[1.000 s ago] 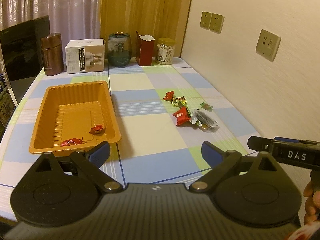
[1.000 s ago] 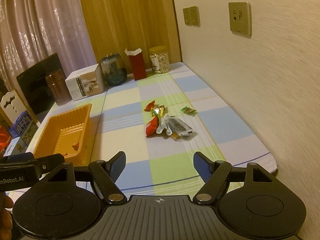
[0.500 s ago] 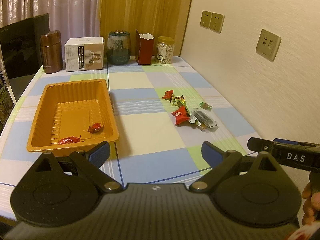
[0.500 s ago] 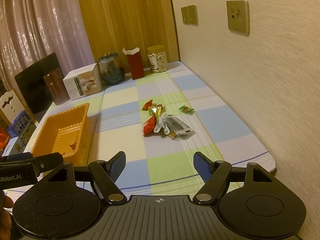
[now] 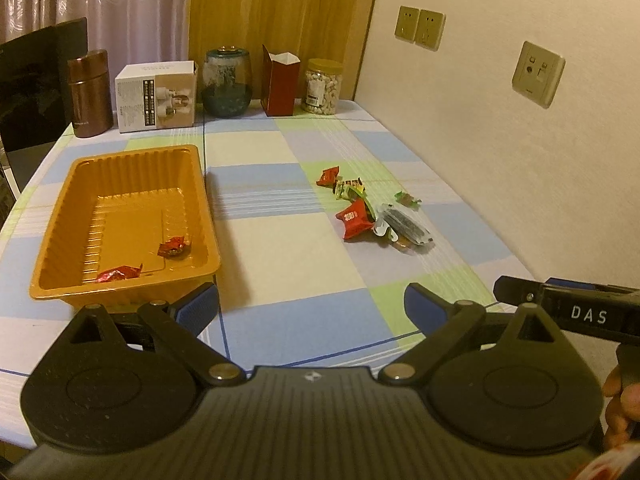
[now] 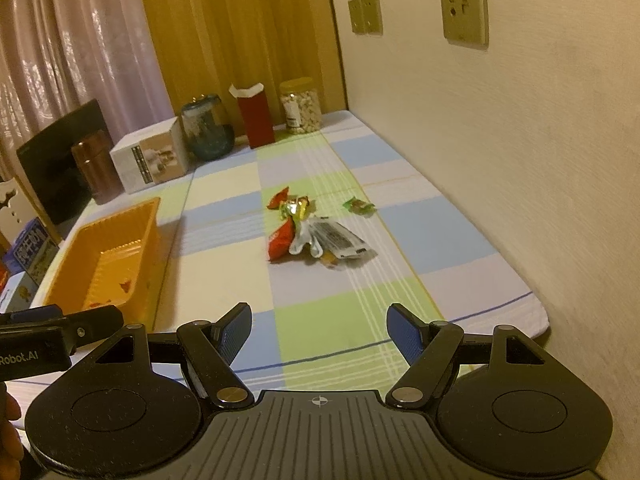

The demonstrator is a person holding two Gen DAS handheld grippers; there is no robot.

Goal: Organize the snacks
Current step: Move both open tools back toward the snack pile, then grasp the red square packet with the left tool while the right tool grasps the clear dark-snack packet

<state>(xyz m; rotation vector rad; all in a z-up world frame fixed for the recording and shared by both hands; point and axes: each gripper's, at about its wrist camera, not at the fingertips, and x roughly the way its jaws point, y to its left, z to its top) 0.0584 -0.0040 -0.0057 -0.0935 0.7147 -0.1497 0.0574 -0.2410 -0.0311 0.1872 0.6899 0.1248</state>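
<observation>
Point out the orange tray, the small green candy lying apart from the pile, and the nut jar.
orange tray (image 5: pixel 202 184): left wrist view, right wall.
green candy (image 6: pixel 359 205): right wrist view, wrapper middle.
nut jar (image 5: pixel 322 87): left wrist view, jar body.

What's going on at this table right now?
A person holds a gripper in each hand over a checked tablecloth, sorting snacks. Both the left gripper and the right gripper are open and empty. Two red-wrapped candies already lie in the orange tray. A small pile of snack packets sits loose on the cloth nearer the wall.
</observation>
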